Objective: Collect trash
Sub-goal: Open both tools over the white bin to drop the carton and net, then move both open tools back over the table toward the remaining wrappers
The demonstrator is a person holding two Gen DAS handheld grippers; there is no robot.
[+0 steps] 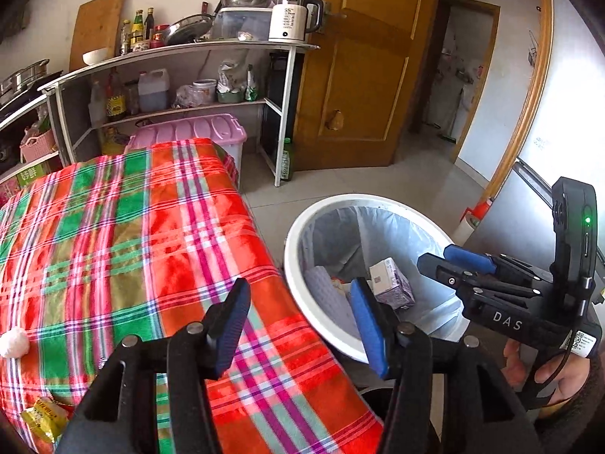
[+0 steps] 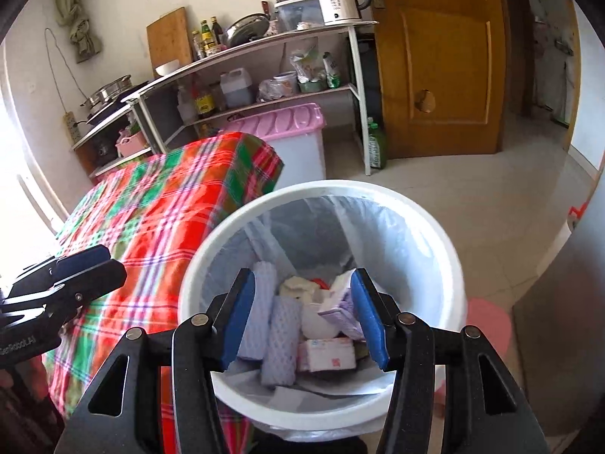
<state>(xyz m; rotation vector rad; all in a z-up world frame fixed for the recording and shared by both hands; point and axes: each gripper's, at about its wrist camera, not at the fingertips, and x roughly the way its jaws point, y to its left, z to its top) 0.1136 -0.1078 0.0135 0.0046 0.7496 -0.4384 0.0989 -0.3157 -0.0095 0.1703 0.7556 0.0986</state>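
A white trash bin [image 2: 196,265] with a pale liner stands on the floor against the plaid-covered table [image 1: 113,227]. Inside lie foam net sleeves [image 2: 280,340], a purple carton [image 2: 340,302] and a pink-white box [image 2: 327,355]. My right gripper [image 2: 302,291] hangs open over the bin mouth with nothing between its pads. My left gripper [image 1: 298,302] is open and empty over the table's edge and the bin rim [image 1: 325,325]. A yellow wrapper [image 1: 41,418] and a white fluffy ball [image 1: 13,342] lie on the cloth at the near left. The right gripper [image 1: 442,259] also shows above the bin, held by a hand [image 1: 567,378].
A metal shelf rack [image 1: 189,53] with a kettle [image 1: 291,19], bottles and pans lines the far wall. A pink-lidded storage box [image 1: 196,128] sits behind the table. A wooden door [image 1: 359,75] stands ajar, with a green bottle [image 1: 287,162] on the tiled floor.
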